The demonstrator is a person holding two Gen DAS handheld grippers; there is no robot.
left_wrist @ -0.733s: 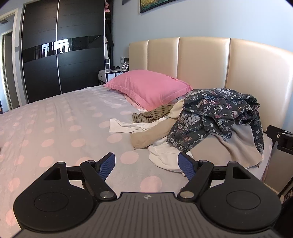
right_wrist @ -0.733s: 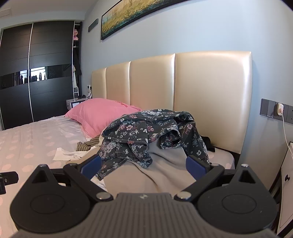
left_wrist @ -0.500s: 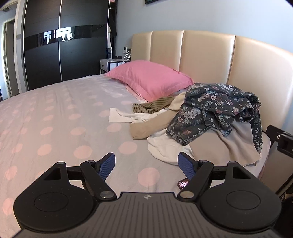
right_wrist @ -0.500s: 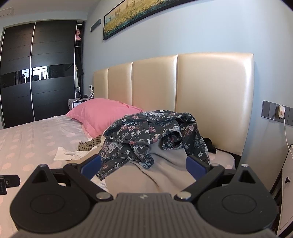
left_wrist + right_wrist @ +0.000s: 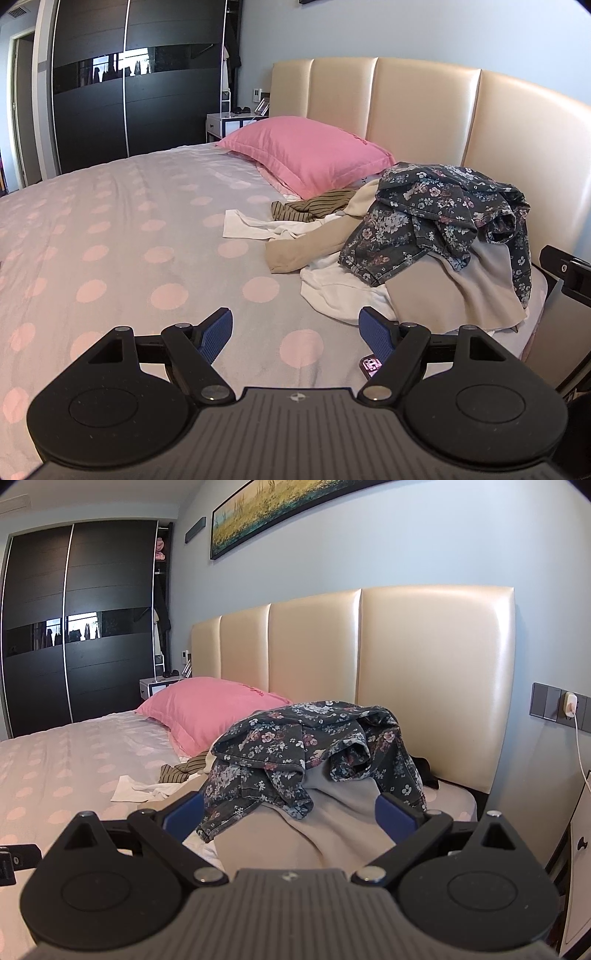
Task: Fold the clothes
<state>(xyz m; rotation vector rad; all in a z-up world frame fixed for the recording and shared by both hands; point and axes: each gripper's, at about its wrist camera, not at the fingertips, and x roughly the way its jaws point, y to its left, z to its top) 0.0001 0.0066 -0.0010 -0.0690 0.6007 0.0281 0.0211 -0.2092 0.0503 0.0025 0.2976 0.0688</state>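
Observation:
A heap of clothes lies at the head of the bed: a dark floral garment (image 5: pixel 436 218) (image 5: pixel 295 749) on top, a beige one (image 5: pixel 450 299) (image 5: pixel 314 830) under it, white pieces (image 5: pixel 258 227) (image 5: pixel 136 788) and a striped olive piece (image 5: pixel 314 208) beside the pillow. My left gripper (image 5: pixel 297 334) hangs open over the dotted sheet, short of the heap, with nothing between its fingers. My right gripper (image 5: pixel 291 810) is open too, hovering just before the beige and floral garments without touching them.
A pink pillow (image 5: pixel 306 151) leans at the cream headboard (image 5: pixel 424 107). A small pink device (image 5: pixel 371 365) lies on the dotted bedsheet (image 5: pixel 110 240) near my left gripper. A dark wardrobe (image 5: pixel 122 88) and a white nightstand (image 5: pixel 232 123) stand beyond. A wall socket with a cable (image 5: pixel 569 705) is at right.
My left gripper has tilted downward, so the bed fills more of its view and the pink device has come into sight. The right view has shifted only slightly.

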